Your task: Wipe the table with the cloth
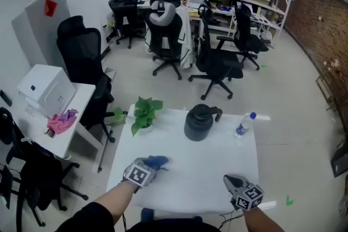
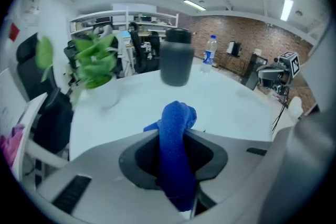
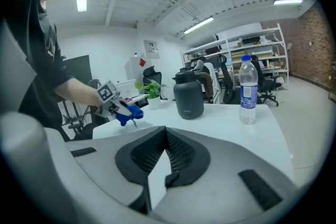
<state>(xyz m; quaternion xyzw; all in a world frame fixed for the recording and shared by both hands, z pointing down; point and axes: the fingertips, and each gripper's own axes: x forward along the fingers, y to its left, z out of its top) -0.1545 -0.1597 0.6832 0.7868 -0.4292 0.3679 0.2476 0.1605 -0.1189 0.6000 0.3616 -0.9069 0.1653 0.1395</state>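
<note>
Table (image 1: 217, 168): white, and it carries a dark jug (image 1: 199, 122), a water bottle (image 1: 245, 124) and a potted plant (image 1: 144, 114).
Jug: upright with its lid on, at the far middle of the table; every place below is given from it.
Bottle: just to the right of the jug, apart from it, clear with a blue cap.
Plant: left of the jug at the table's far left edge, green leaves in a white pot.
Cloth (image 2: 176, 131): blue and bunched into a thick roll, on the person's side of the jug and to its left, over the near left part of the table. I cannot tell whether it touches the surface.
Left gripper (image 1: 152, 163): its fingers are closed partway and pinch the cloth, which runs up between them with its rounded end poking out past the tips toward the jug.
Right gripper (image 1: 232, 182): on the person's side of the jug and to its right, at the table's near edge. Its fingers are pressed together at the tips and hold nothing.
Beyond the jug: black office chairs (image 1: 217, 60) on a pale floor, with shelves behind them.
</note>
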